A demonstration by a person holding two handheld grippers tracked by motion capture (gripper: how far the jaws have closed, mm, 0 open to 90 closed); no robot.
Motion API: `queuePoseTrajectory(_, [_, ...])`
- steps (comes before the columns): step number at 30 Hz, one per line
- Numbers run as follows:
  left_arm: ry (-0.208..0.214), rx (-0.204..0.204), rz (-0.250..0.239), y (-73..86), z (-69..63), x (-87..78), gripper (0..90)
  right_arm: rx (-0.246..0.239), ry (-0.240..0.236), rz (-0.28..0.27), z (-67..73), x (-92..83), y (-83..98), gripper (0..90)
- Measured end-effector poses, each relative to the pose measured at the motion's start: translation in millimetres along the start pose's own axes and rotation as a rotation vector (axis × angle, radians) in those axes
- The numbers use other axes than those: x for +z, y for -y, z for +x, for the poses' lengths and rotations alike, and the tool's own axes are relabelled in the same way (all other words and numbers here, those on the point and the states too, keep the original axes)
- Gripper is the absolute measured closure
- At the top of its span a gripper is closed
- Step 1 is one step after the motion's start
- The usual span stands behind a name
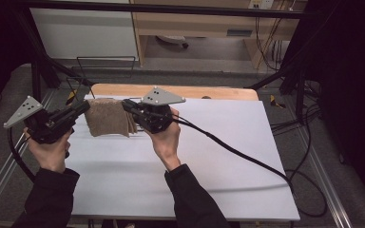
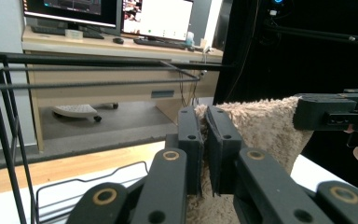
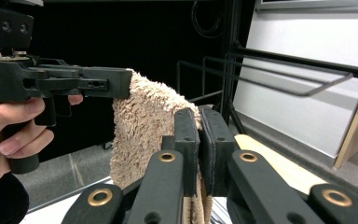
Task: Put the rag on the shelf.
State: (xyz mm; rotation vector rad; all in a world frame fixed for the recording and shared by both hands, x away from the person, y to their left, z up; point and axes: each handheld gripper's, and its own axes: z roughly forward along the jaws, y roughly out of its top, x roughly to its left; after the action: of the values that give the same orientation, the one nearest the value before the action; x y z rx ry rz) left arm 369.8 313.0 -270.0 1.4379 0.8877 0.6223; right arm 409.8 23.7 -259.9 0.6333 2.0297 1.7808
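So you've got the fuzzy tan folded towel (image 1: 108,117) pinched at both ends right now. Your left claw (image 1: 82,108) is clamped on the towel's left top corner, and your right claw (image 1: 129,106) is clamped on the right top corner, so the towel hangs between the two, stretched flat across the gap. Its bottom edge looks like it sits just over the white surface (image 1: 209,156), near the far left part of it, though I can't tell from the high view if the hem touches or not.

In the left gripper view the left claw (image 2: 204,135) has both black jaws squeezed nearly together with a thin bit of the towel (image 2: 261,126) caught in the slit, and the right claw reaches in from the right, biting the other corner. The right gripper view mirrors that: the right claw (image 3: 198,140) is closed tight on the towel (image 3: 144,126) edge, and your left hand (image 3: 9,126) holds the left gripper on the far corner.

A thin black wire rack (image 1: 105,66) stands just past the far edge of the surface, behind the towel. The right gripper's black cable (image 1: 237,153) trails across the surface toward the right edge. Both your dark sleeves come in from the bottom.
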Motion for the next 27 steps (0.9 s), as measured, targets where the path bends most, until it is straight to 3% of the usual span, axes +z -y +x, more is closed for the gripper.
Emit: queuePoseTrajectory(27, [-0.023,-0.012,-0.074,-47.1,14.8,13.7,84.6,-0.035,0.043,-0.071,-8.7,17.1,-46.5,86.3])
